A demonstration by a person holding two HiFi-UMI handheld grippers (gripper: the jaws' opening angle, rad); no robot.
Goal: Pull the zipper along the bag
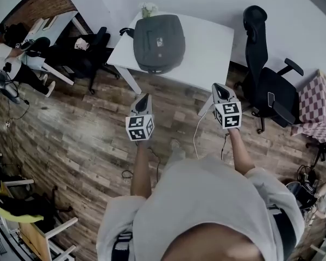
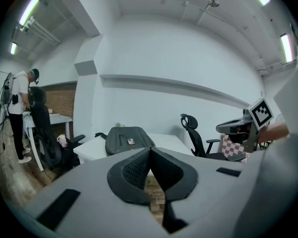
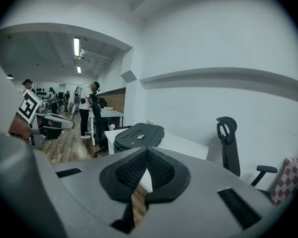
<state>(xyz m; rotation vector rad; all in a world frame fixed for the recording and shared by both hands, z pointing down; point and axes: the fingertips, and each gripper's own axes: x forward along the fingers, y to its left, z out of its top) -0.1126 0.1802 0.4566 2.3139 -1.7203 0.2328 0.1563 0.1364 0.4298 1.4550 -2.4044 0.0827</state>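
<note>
Holding left gripper (image 1: 143, 99) and right gripper (image 1: 220, 89) closed, empty, facing the bag (image 1: 158, 42) lying ahead on the table (image 1: 214, 48), nearer the left.

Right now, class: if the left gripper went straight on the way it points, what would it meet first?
Probably the near edge of the white table, close by the dark bag; depth is unclear.

An office: white desk (image 1: 206, 48), black swivel chair (image 1: 269, 88), strip ceiling lights (image 2: 29, 10).
</note>
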